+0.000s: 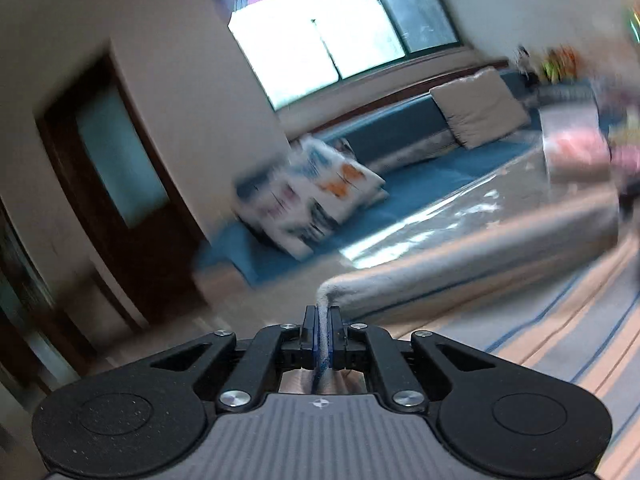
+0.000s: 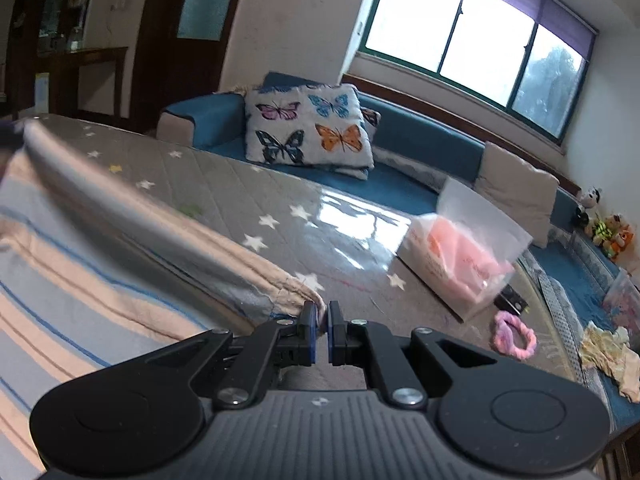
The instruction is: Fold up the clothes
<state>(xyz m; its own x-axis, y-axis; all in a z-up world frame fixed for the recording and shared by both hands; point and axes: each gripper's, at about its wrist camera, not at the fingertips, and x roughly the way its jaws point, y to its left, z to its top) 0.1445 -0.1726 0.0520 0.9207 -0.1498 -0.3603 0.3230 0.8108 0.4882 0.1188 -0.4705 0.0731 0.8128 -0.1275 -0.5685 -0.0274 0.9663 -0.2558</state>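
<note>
The peach, grey and blue striped cloth garment [image 2: 80,248] is stretched lengthwise along the star-printed grey table [image 2: 224,184], one hem corner pinched in the closed left gripper [image 1: 323,316], the other in the closed right gripper [image 2: 320,312].

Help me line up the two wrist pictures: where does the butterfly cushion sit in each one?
Left wrist view: the butterfly cushion is blurred, just left of centre, tilted on the blue sofa.
Right wrist view: the butterfly cushion is sharp, upper centre, leaning against the sofa back.
Shared landmark: the window lies above and to the right of the cushion in both views.
</note>
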